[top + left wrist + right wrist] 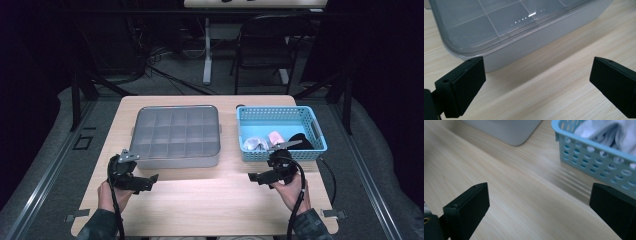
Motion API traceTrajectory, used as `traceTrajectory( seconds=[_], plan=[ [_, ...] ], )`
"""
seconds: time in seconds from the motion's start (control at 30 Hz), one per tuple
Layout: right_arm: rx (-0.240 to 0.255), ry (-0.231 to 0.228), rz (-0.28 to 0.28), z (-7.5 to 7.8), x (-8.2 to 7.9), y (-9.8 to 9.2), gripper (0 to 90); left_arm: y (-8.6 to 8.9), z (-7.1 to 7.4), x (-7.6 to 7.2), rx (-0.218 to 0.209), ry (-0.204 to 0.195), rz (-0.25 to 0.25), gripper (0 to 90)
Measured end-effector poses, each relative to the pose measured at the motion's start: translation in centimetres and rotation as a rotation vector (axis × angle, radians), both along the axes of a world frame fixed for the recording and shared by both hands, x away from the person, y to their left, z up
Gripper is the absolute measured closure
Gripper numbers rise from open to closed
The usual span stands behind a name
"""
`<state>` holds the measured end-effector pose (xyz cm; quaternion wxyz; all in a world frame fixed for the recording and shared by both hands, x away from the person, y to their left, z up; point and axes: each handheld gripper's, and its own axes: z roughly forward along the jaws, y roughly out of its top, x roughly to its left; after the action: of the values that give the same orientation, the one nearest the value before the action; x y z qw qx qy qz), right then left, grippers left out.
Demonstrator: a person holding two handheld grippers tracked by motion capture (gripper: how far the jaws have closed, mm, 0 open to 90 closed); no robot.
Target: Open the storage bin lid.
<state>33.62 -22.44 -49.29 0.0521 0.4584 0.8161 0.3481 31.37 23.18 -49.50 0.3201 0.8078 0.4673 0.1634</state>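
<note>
1. Grey plastic makes up the compartment box [177, 136], which lies flat on the wooden table [200, 200], left of centre, with its clear lid shut over a grid of cells. No contents can be made out through the lid. It sits square to the near edge, probably so both hands can reach its front wall and corners.

2. Seen from the left gripper view, the box's [524, 27] rounded near corner lies just beyond the jaws, close but apart from them. That suggests the corner or the lid edge is what this hand is lined up on.

3. Resting low in front of that corner, the left gripper [145, 182] has its jaws spread wide with nothing between them, ready to take an edge.

4. Over at the other side, the right gripper [260, 177] also has its jaws wide apart and empty, held just before the blue basket [316, 147], not touching it.

5. Inside the basket lie soft items: a white cloth [253, 144], a pink piece [276, 137] and something black [301, 141]. Their place beside the box hints they are meant for its cells.

6. Bare table lies between the two hands, leaving working room once the lid comes off.
</note>
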Motion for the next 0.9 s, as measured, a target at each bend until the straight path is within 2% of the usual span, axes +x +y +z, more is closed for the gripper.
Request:
traceTrajectory(
  seconds=[0.17, 0.27, 0.3, 0.33, 0.37, 0.4, 0.43, 0.53, 0.57, 0.6, 0.7, 0.83, 0.9],
  plan=[
    [0.013, -0.014, 0.021, 0.9, 0.7, 0.8, 2.2, 1.0, 0.6, 0.7, -0.018, 0.005, 0.012, 0.4],
    [0.029, -0.027, 0.039, 1.6, 1.6, 1.7, 3.0, 1.3, 0.9, 1.0, -0.010, -0.013, 0.021, 0.4],
    [0.029, -0.027, 0.039, 1.6, 1.6, 1.7, 3.0, 1.5, 1.0, 1.2, -0.025, -0.006, 0.017, 0.4],
    [0.041, -0.034, 0.050, 1.9, 2.2, 2.2, 3.4, 1.8, 1.3, 1.5, -0.041, -0.004, 0.026, 0.4],
    [0.041, -0.034, 0.050, 1.9, 2.2, 2.2, 3.4, 1.8, 1.3, 1.5, -0.041, -0.004, 0.026, 0.4],
    [0.050, -0.021, 0.061, 2.2, 2.8, 2.7, 4.1, 2.1, 1.6, 1.9, -0.037, -0.006, 0.033, 0.4],
    [0.057, -0.022, 0.064, 2.2, 3.1, 2.9, 4.4, 2.4, 1.7, 2.3, -0.055, -0.006, 0.036, 0.4],
    [0.071, -0.024, 0.073, 2.6, 4.3, 3.8, 5.1, 2.9, 2.1, 2.9, -0.059, -0.003, 0.045, 0.4],
    [0.071, -0.024, 0.073, 2.6, 4.3, 3.8, 5.1, 3.2, 2.2, 3.2, -0.066, 0.005, 0.044, 0.4],
    [0.089, -0.022, 0.077, 2.9, 5.3, 4.3, 6.2, 3.7, 2.5, 3.9, -0.086, 0.015, 0.053, 0.4],
    [0.094, -0.016, 0.088, 3.1, 6.0, 4.6, 7.4, 4.3, 2.8, 4.4, -0.097, 0.026, 0.056, 0.4],
    [0.119, -0.003, 0.084, 3.1, 7.7, 5.3, 9.9, 5.1, 3.1, 5.9, -0.120, 0.048, 0.074, 0.4],
    [0.127, -0.004, 0.082, 3.3, 8.2, 5.6, 10.5, 5.3, 3.1, 6.7, -0.124, 0.045, 0.091, 0.3]
  ],
)
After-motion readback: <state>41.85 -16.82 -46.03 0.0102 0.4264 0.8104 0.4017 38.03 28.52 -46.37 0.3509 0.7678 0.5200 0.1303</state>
